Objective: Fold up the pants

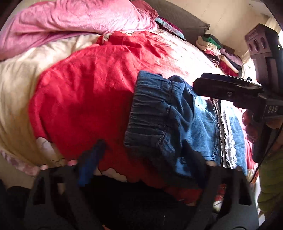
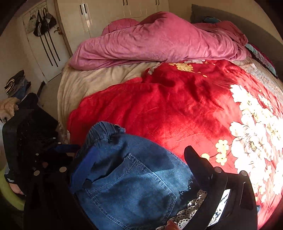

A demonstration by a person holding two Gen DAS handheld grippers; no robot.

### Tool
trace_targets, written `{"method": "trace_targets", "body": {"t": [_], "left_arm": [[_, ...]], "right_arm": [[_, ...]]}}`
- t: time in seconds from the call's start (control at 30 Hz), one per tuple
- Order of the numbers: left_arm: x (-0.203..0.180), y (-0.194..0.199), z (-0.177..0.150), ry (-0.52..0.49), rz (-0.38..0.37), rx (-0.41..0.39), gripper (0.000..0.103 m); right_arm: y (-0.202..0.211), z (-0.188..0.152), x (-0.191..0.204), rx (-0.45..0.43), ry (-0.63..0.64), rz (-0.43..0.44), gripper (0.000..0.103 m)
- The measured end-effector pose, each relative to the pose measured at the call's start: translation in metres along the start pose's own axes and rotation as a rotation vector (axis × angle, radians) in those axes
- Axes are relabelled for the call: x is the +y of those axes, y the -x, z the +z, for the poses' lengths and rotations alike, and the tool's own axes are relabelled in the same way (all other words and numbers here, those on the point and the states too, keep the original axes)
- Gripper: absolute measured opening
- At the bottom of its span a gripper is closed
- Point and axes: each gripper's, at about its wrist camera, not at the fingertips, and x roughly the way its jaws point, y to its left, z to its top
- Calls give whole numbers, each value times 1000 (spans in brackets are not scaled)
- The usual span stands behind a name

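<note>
I see a sunlit bed (image 2: 74, 88) under a red floral blanket (image 2: 176, 106) and pink duvet (image 2: 159, 44), cream wardrobe doors (image 2: 106, 16) behind, clothes stacked (image 1: 221, 53) along the wall.

Likely a home bedroom: bed (image 2: 74, 92), pink duvet (image 2: 159, 40), wardrobe doors (image 2: 106, 16).

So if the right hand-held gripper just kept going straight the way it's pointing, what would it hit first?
Most likely the jeans: the right hand-held gripper has its fingers spread over the back pocket. Past the waistband lies the red floral blanket. Depth is unclear.
</note>
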Motion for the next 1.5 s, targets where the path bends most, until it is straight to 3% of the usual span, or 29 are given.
{"method": "trace_targets", "body": {"t": [0.1,0.43,0.57,0.67,0.8,0.93,1.1,1.27,1.33,1.4,1.5], "left_arm": [[0,-1,-2,1,-18,-6,66],[1,-3,-4,8,-43,-3,65],[2,-4,-4,15,-47,0,67],[3,-5,-4,20,-42,3,68],[3,-3,-3,31,-46,10,83],[-5,0,-3,17,-42,5,89],[-14,-4,-1,57,-167,35,91],[-36,-14,2,77,-326,67,90],[-51,-16,4,61,-352,77,89],[-68,-15,5,27,-366,83,69],[-98,-13,6,-27,-369,81,69]], "right_arm": [[-13,3,5,28,21,28,98],[-44,11,21,95,48,89,96],[-59,12,26,129,78,104,80],[-67,10,25,147,67,156,59],[-46,5,17,86,44,214,45],[-12,-4,5,1,-1,284,41],[31,-17,-8,-83,-38,321,40],[63,-33,-25,-139,-55,314,40],[75,-39,-33,-158,-68,307,40],[86,-46,-41,-181,-79,294,40],[101,-57,-54,-211,-96,278,40]]}}
